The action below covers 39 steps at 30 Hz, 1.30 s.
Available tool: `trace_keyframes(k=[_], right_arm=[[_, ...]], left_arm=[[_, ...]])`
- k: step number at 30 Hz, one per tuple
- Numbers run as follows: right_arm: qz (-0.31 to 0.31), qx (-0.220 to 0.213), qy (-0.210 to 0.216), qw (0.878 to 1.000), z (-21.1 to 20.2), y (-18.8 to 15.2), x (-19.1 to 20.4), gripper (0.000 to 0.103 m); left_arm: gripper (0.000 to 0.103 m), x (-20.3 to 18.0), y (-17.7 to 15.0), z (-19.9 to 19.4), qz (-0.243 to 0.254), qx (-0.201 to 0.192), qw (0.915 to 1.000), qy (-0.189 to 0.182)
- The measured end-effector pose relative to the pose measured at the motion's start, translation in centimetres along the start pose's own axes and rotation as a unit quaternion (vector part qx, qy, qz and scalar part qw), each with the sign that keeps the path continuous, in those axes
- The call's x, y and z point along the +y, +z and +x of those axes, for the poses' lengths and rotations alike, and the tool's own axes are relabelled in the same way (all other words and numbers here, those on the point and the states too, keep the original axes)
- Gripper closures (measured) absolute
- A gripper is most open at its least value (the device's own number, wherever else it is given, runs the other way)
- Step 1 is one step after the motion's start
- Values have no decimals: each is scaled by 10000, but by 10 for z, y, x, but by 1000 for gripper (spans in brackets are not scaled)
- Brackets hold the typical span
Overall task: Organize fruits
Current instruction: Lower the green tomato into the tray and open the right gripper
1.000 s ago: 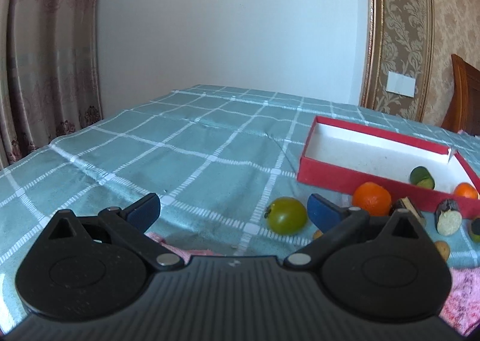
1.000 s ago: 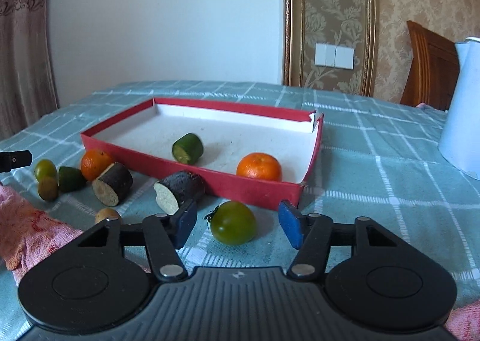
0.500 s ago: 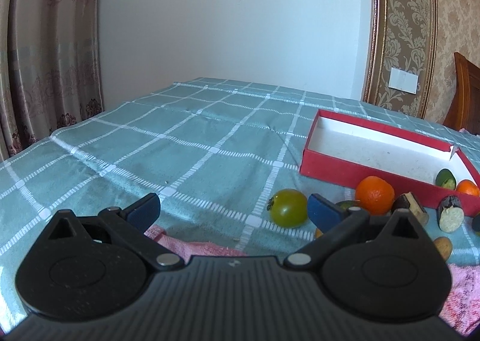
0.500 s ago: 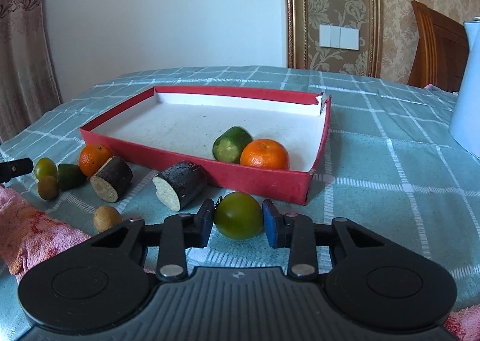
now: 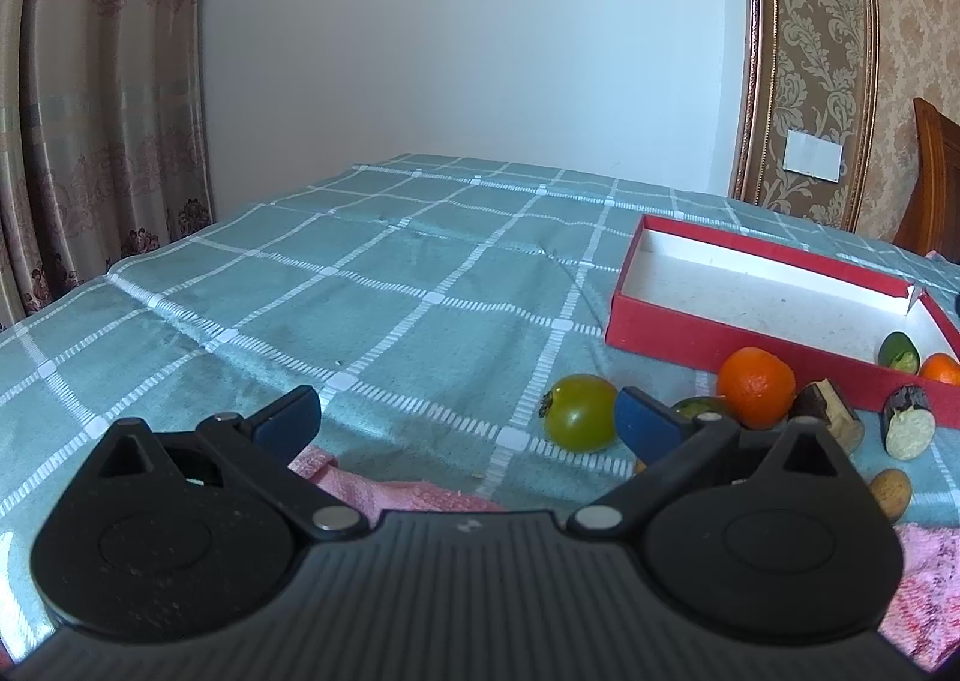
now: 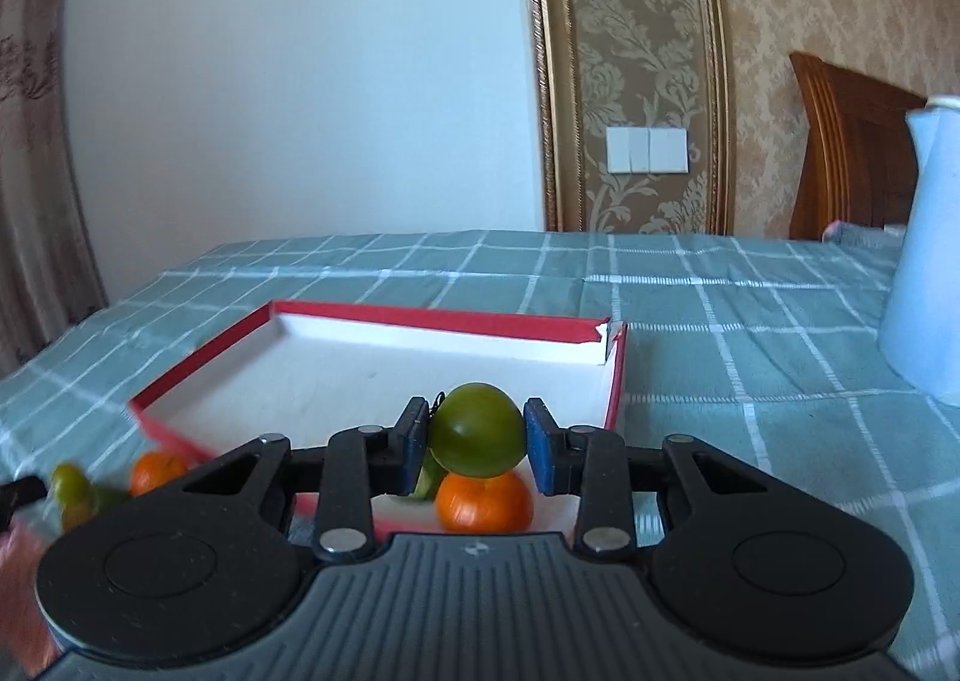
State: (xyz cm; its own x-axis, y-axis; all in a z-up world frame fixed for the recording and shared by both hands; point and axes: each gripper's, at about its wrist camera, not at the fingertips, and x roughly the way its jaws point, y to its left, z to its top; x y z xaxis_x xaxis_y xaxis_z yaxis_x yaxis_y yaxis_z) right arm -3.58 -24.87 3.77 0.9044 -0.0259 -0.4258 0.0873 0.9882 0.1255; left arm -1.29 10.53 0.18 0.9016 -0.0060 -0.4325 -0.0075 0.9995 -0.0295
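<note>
The right gripper [image 6: 477, 441] is pinching a green tomato [image 6: 477, 429] between its blue pads, and it holds the fruit in the air over the near edge of the red box [image 6: 618, 375]. Inside the box, right under the tomato, an orange [image 6: 483, 504] sits with a green fruit [image 6: 427, 480] touching its left side.

The left gripper [image 5: 462, 420] is spread wide with nothing between its pads, low over the surface [image 5: 360, 309] to the left of the box. Just outside the box's near wall more fruit waits — a second green tomato [image 5: 581, 412], another orange [image 5: 756, 387], two dark cut pieces [image 5: 909, 423] and a small brown fruit [image 5: 891, 492].

I'd say the step in hand is the carry: one tomato picked, on its way into the box. The next move calls for bringing it further in over a bare patch of the white floor, clear of the orange below, lowering it and only then letting go — it is round and would roll if dropped from up there. After that, the fruit outside the box is left to gather.
</note>
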Motion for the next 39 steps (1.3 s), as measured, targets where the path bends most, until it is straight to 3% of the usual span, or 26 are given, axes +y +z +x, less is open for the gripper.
trace_keyframes(k=[11,15,17,19,26,28,33,39], right_arm=[[186,323,-112,9992,39,-3,-15,64],[203,99,-61,9997,14,-7,-14,60],[152,-101,-101,9998,-9,-14,-9,42],[167,-269,-83,9995,-32,-26,-6,34],[557,-212,-110,9982,-53,-66,-5,33],[848,-359,0,9957,-55,-68,-11,33],[1092,-202,-156,9937,-51,-68,-19,32],[1148,-176,-174,9931,-50,-68,-21,32]], left_arm=[[0,0,0,1,1,38,10000,16],[0,0,0,2,4,46,10000,33],[0,0,0,1,16,27,10000,44],[0,-1,-1,0,27,-1,10000,40],[0,2,-3,-12,12,-348,9993,-146],[0,-2,-5,-18,144,-548,9982,-199],[0,-22,-9,-31,804,-1007,9914,-218],[0,-41,-8,-22,1448,-919,9850,-184]])
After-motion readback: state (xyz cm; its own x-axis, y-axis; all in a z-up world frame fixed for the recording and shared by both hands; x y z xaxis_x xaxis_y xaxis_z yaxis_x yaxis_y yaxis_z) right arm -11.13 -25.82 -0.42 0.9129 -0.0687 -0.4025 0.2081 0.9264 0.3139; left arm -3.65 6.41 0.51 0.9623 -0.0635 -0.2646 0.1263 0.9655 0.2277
